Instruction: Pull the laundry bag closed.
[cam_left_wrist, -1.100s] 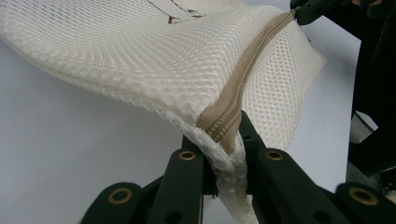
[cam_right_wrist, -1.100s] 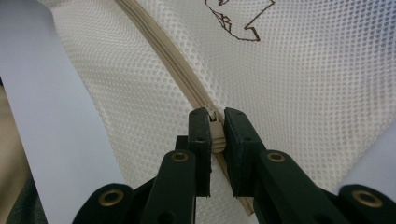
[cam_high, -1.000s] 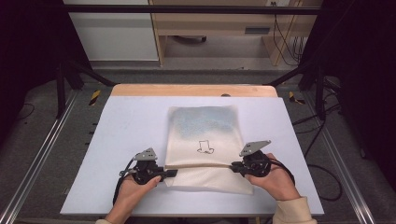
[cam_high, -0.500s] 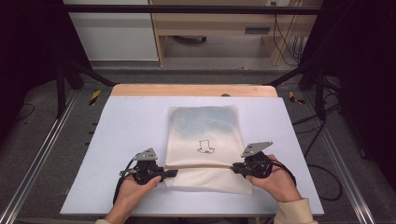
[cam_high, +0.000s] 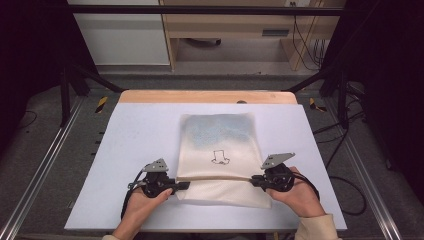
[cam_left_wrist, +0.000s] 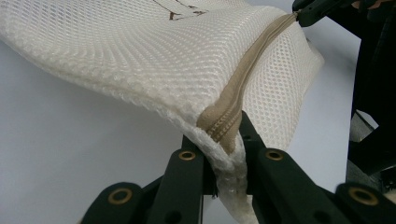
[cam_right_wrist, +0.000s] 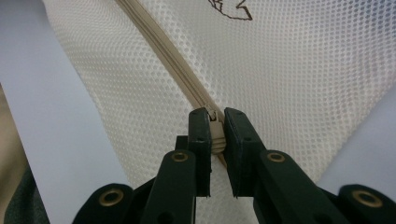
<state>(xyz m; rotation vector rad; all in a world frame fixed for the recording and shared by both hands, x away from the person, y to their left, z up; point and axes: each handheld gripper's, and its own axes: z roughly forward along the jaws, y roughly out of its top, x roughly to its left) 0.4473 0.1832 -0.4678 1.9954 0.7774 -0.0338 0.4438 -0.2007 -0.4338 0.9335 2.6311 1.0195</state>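
Observation:
A cream mesh laundry bag (cam_high: 220, 145) with a small dark drawing lies flat in the middle of the white table top (cam_high: 135, 130). A beige zipper (cam_high: 215, 177) runs across its near part. My left gripper (cam_high: 184, 185) is shut on the bag's left edge at the zipper's end (cam_left_wrist: 223, 135). At the bag's right edge my right gripper (cam_high: 254, 180) is shut on the zipper's pull tab (cam_right_wrist: 215, 133). The zipper band (cam_right_wrist: 173, 70) stretches taut between the two grippers. The right gripper's jaws also show far off in the left gripper view, at the zipper's other end (cam_left_wrist: 292, 16).
The white top rests on a wooden table whose far edge (cam_high: 207, 96) shows. Metal rails (cam_high: 45, 165) run along both sides on the grey floor. A cabinet (cam_high: 120, 35) and a wooden desk (cam_high: 235, 25) stand beyond the table. Bare white surface lies left and right of the bag.

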